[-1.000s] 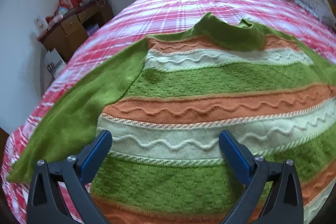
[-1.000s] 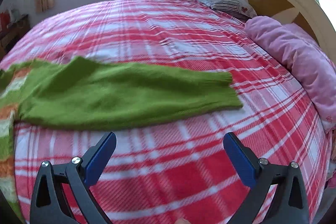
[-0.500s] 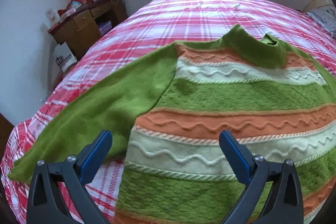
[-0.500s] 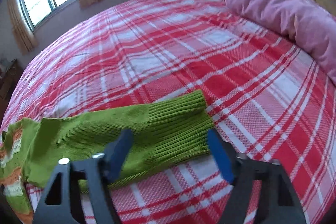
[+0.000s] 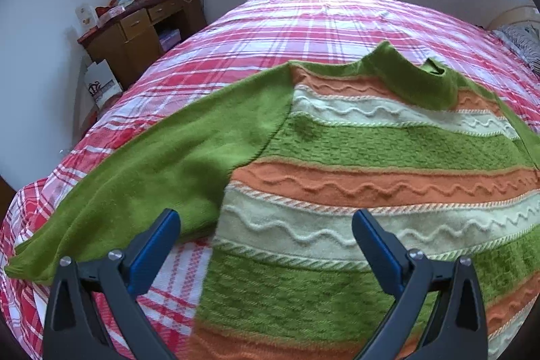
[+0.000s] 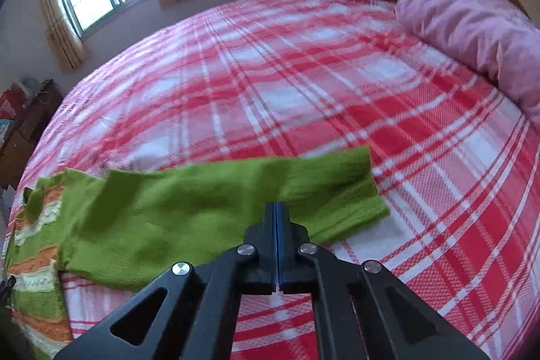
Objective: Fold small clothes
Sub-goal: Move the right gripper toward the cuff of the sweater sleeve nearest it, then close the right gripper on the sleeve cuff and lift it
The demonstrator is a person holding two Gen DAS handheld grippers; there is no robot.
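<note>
A striped sweater (image 5: pixel 371 164) lies flat on the bed (image 6: pixel 303 83). The right claw (image 6: pixel 276 215) is clenched tight on the edge of the green sleeve (image 6: pixel 209 201) near its cuff (image 6: pixel 351 188). The left claw (image 5: pixel 263 235) is released, its two sides wide apart, and it hangs over the sweater near the other sleeve (image 5: pixel 141 184), touching nothing.

The step looks like folding the right sleeve in over the body. To do it well, lift the sleeve only a little. Then carry it straight across, so it lands flat on the stripes. The knit is soft and floppy, so go slowly or it may bunch up. The left claw could press the body down so it does not slide.
</note>
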